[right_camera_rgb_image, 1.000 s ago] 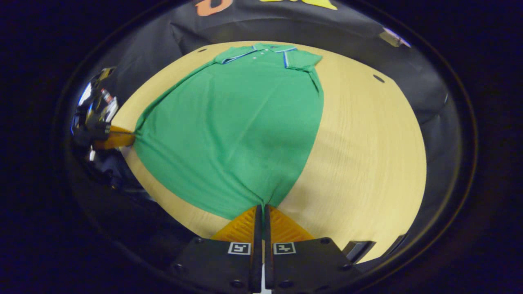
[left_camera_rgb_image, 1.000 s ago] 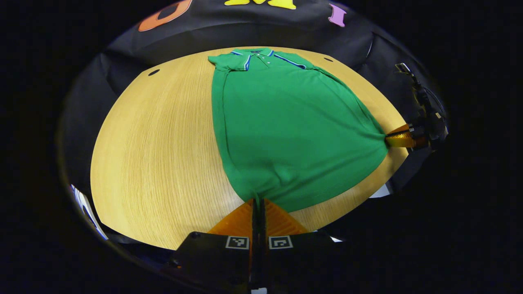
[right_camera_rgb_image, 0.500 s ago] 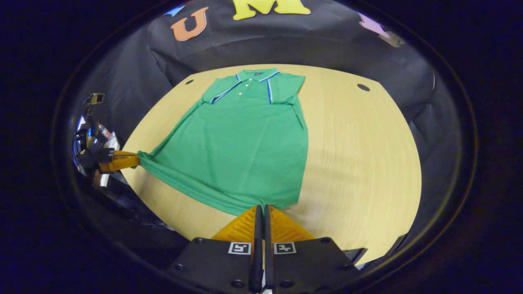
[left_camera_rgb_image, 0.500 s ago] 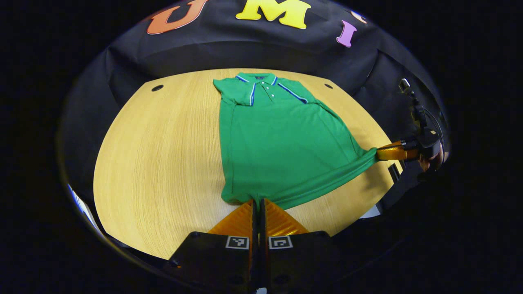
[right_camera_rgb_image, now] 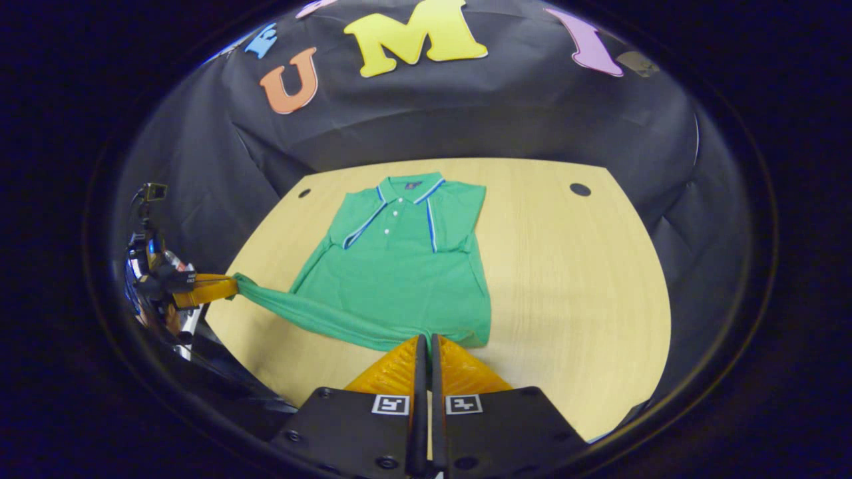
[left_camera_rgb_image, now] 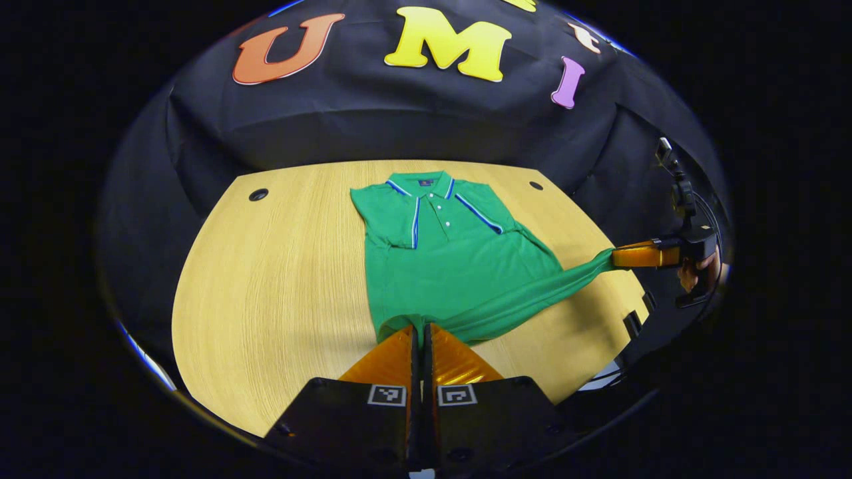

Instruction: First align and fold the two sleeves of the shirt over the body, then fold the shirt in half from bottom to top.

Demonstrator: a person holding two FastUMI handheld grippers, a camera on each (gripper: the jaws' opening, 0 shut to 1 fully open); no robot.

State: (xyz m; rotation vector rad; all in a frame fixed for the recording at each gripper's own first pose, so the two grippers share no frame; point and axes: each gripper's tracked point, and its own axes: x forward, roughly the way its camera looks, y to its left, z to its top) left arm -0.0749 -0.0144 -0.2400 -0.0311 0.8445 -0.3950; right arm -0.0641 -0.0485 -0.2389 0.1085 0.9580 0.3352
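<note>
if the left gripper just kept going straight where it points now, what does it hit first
Probably the green shirt itself: the left gripper is shut on its hem, and the body lies straight ahead on the table, collar farthest. Height above the cloth is unclear.

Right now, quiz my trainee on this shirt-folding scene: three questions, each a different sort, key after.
1. True or false: the sleeves of the green polo shirt are spread flat on the wooden table.
2. What does each gripper hold? A) collar B) bottom hem corner C) sleeve
3. Fill in: the left gripper and right gripper have their jaws ____ on cloth.

Key: 1 false, folded over the body; 2 B; 3 shut.
</note>
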